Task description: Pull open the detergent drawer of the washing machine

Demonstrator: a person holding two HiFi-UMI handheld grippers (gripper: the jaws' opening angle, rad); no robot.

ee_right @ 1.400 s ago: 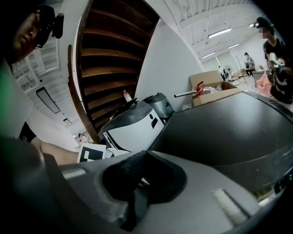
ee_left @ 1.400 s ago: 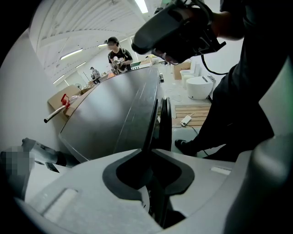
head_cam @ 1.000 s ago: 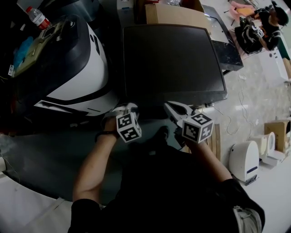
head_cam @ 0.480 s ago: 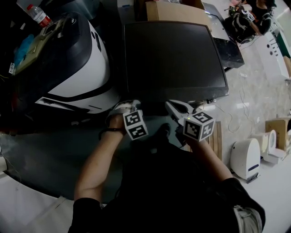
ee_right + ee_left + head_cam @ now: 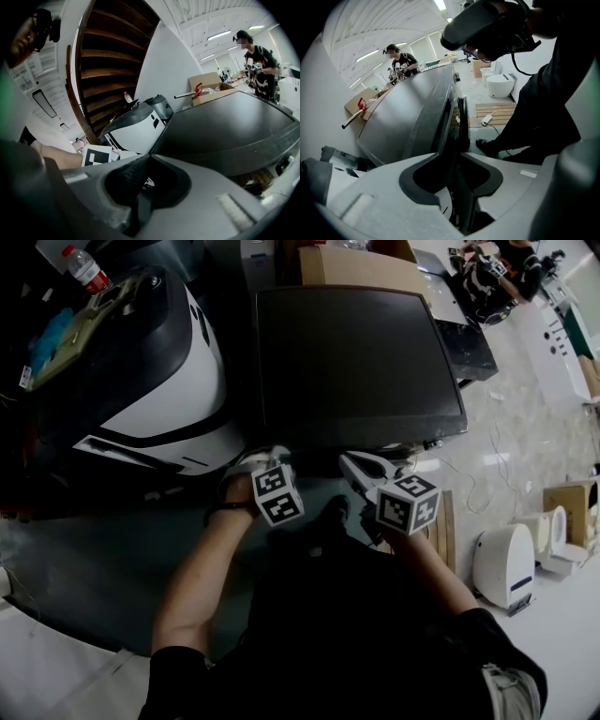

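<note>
Left gripper (image 5: 261,461) sits at the front edge of the washing machine (image 5: 361,362) in the upper middle, jaws just opened up and apart around a dark strip (image 5: 462,123) (can't tell if it's the drawer), while the right gripper (image 5: 354,463) jaws are closed on nothing.

smooth dark satin washing machine top (image 5: 356,362), matt brown cardboard box (image 5: 361,268), glossy floor (image 5: 525,427)

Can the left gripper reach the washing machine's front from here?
Likely yes: the left gripper is at the front of the washing machine, a dark panel edge stands between its jaws, which have just been opening, and nothing blocks it.
</note>
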